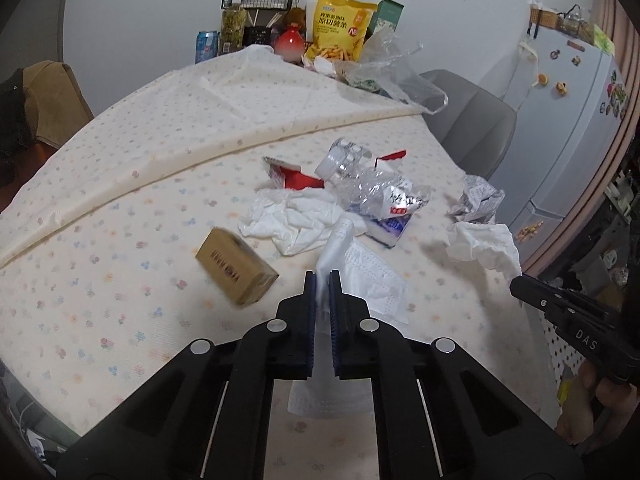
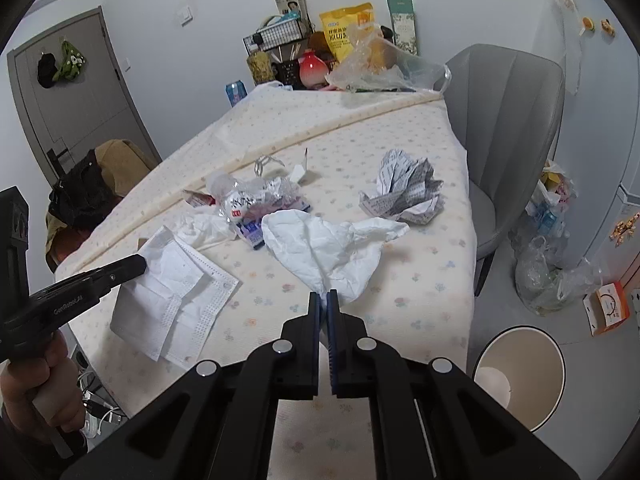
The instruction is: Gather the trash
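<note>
**Both claws clamped on trash at the near edge of the surface**

The left claw (image 1: 323, 280) is closed tight on a white face mask (image 1: 372, 280), pinching a bunched fold of it between the blue pads; the rest of the mask hangs and spreads flat over the flowered cloth of the surface (image 1: 120, 280) at the near edge. The right claw (image 2: 324, 298) is likewise narrowed to a pinch on a crumpled white tissue (image 2: 328, 244), which fans out away from the tips; whether its far end touches the cloth is hard to tell from this angle.

Farther in, at the middle of the surface, lies the rest of the trash: a crushed clear plastic bottle (image 1: 360, 172) atop a red and white carton (image 1: 292, 172), another wad of white tissue (image 1: 292, 216) just near of them, and a small tan box (image 1: 236, 266) to the left, blurred. A ball of printed paper (image 2: 404, 192) sits to the right, well apart from the bottle pile.

At the far end stand a yellow snack bag (image 1: 340, 26), a blue can (image 1: 207, 46) and a loose clear plastic bag (image 1: 396, 68). A grey chair (image 2: 508, 128) stands to the right of the surface, and a pale waste bin (image 2: 520, 376) stands open on the floor, near right.
</note>
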`<state>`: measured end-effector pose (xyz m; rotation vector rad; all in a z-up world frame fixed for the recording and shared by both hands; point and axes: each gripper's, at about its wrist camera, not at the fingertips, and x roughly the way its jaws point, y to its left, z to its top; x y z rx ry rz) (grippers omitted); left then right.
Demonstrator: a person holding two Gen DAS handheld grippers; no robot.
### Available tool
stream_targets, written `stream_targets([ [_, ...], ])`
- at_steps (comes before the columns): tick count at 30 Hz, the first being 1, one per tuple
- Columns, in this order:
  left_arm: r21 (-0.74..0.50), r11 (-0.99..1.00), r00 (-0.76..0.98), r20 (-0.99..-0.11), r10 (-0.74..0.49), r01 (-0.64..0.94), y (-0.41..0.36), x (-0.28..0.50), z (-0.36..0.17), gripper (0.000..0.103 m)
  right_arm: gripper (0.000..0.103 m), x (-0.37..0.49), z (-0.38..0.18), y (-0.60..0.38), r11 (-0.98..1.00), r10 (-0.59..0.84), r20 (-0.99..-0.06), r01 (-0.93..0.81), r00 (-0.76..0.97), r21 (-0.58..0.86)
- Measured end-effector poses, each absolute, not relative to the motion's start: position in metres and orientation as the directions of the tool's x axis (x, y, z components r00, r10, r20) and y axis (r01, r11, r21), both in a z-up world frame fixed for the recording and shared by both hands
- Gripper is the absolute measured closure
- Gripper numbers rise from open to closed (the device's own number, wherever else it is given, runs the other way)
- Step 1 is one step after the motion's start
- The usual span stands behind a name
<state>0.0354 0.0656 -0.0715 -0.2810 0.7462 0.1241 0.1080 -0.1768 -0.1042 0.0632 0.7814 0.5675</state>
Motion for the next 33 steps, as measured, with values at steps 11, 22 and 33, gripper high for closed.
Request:
stream_targets([
  [11, -0.193, 0.966, 0.790, -0.612, 0.018, -0.171, 0.044, 0.042, -0.034, 0.098, 0.099, 0.095, -0.078, -0.209, 0.853, 0.515, -0.584, -0.440, 0.628, 0.280],
  [22, -0.191, 0.980, 0.812, -0.580, -0.062, -0.061, -0.004, 0.074, -0.016, 0.098, 0.099, 0.093, -0.069, -0.263, 0.898, 0.439, -0.563, -0.338, 0.700, 0.280],
  [33, -0.183, 0.982, 0.804, -0.576, -0.145, 0.046, -0.068, 0.116, -0.010, 0.098, 0.099, 0.102, -0.079, -0.322, 0.926, 0.364, -0.563, -0.225, 0.742, 0.302],
])
